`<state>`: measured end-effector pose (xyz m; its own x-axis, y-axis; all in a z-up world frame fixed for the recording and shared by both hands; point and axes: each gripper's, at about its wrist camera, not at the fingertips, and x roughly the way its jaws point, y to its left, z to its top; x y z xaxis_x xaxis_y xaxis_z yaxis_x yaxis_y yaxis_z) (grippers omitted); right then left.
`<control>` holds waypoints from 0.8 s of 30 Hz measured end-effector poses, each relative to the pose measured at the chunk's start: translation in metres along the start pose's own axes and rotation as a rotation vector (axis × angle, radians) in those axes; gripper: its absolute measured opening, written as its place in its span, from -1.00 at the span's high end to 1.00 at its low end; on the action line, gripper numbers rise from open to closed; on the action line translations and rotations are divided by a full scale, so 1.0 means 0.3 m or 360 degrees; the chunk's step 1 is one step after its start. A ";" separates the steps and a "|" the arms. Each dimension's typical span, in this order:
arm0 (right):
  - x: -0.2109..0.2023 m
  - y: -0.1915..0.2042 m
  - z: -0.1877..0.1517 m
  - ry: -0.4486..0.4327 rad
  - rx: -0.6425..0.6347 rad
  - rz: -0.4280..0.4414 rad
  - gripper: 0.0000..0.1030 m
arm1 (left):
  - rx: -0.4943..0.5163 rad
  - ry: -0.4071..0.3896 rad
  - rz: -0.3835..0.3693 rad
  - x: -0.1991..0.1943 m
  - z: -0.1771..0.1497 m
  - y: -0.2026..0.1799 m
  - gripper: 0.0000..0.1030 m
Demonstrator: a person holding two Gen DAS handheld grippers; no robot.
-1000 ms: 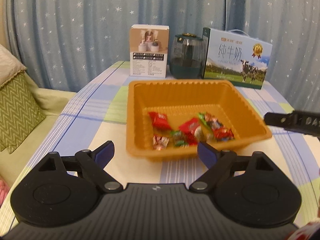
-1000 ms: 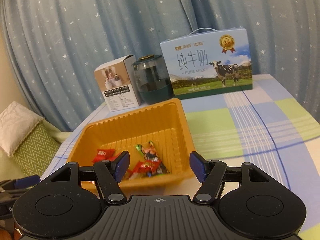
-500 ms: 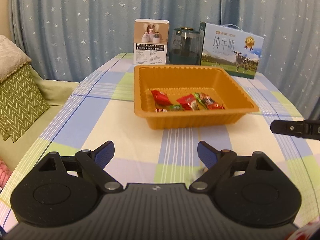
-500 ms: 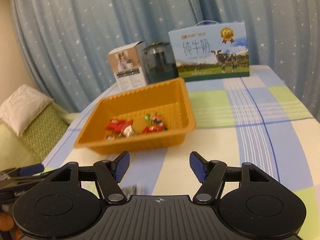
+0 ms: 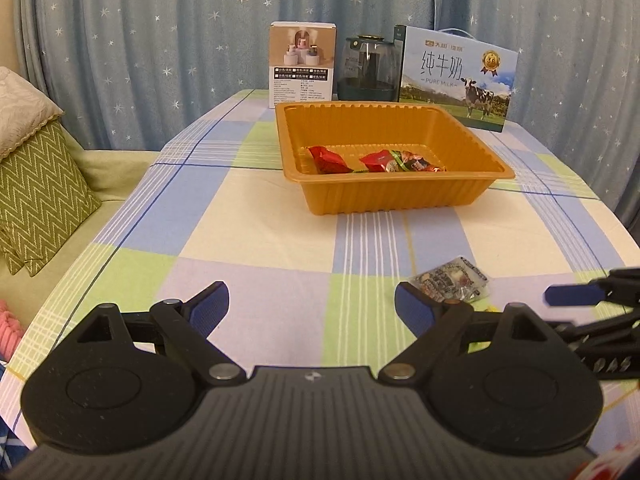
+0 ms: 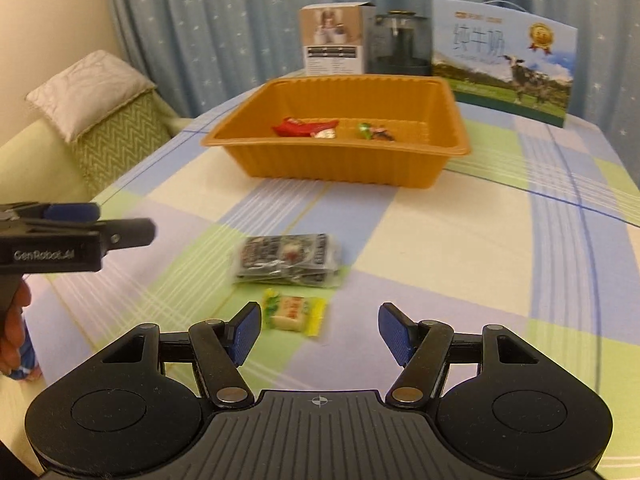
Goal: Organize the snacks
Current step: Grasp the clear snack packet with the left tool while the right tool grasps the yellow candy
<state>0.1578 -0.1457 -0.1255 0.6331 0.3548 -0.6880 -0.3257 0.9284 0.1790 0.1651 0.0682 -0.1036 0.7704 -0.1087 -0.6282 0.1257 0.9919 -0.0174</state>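
Observation:
An orange tray (image 5: 400,196) (image 6: 340,164) holds several wrapped snacks, red (image 5: 328,160) and green ones among them. A dark clear-wrapped snack pack (image 6: 288,258) (image 5: 450,280) lies on the checked tablecloth in front of the tray. A small yellow candy (image 6: 294,316) lies just ahead of my right gripper (image 6: 320,332), which is open and empty. My left gripper (image 5: 312,308) is open and empty, with the dark pack beyond its right finger. The left gripper also shows at the left of the right wrist view (image 6: 76,232), and the right gripper at the right of the left wrist view (image 5: 580,296).
A white product box (image 5: 302,66), a dark glass jar (image 5: 368,70) and a milk carton box (image 5: 456,80) stand behind the tray at the table's far edge. A sofa with a green zigzag cushion (image 5: 36,196) is to the left. Starred blue curtains hang behind.
Both grippers have pulled back from the tray toward the near side of the table. The dark snack pack and yellow candy have come into view close in front of them.

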 end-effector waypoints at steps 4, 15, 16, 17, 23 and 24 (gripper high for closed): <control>0.043 0.011 -0.016 -0.0005 0.0098 0.0021 -0.20 | -0.0014 -0.0005 -0.0028 0.005 0.009 -0.005 -0.72; 0.102 0.091 -0.047 -0.0109 0.0004 -0.0156 -0.06 | -0.0049 0.0005 -0.0050 0.029 0.011 0.004 -0.72; 0.103 0.096 -0.050 -0.0112 -0.0010 -0.0163 0.00 | -0.0051 0.0006 -0.0051 0.030 0.011 0.004 -0.72; 0.105 0.097 -0.050 -0.0113 -0.0019 -0.0170 0.06 | -0.0054 0.0006 -0.0053 0.030 0.011 0.003 -0.72; 0.101 0.086 -0.046 -0.0115 -0.0003 -0.0174 0.26 | -0.0017 0.0019 -0.0077 0.038 0.009 -0.019 -0.72; 0.097 0.087 -0.044 -0.0124 -0.0009 -0.0182 0.38 | -0.0007 0.0022 -0.0078 0.040 0.008 -0.024 -0.72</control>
<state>0.1584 -0.1127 -0.1501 0.7187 0.2545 -0.6471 -0.2523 0.9626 0.0984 0.1750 0.0596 -0.1093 0.7545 -0.1562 -0.6374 0.1604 0.9857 -0.0518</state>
